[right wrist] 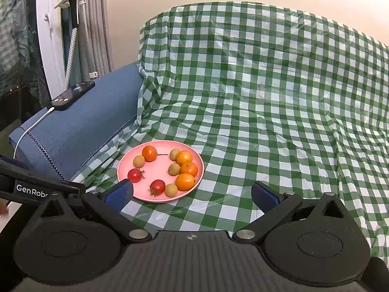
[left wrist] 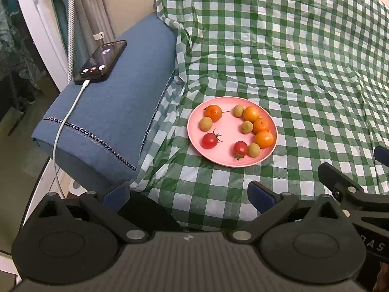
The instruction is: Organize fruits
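A green-and-white checked plastic cloth [right wrist: 255,97] filled the frame. At lower centre lay a round pink plate [left wrist: 228,131] of small oranges, tomatoes and green fruits [right wrist: 183,181] — ahead of the empty left gripper [left wrist: 188,194] and right gripper [right wrist: 192,193], both with jaws wide apart.

Both wrist cameras look forward and down over their own fingers at the checked cloth [left wrist: 279,60]. The left view sits higher and nearer, the pink plate [left wrist: 231,127] at centre; the right view sits lower, plate [right wrist: 159,146] left of centre. Both share the blue armrest [left wrist: 116,112] at left
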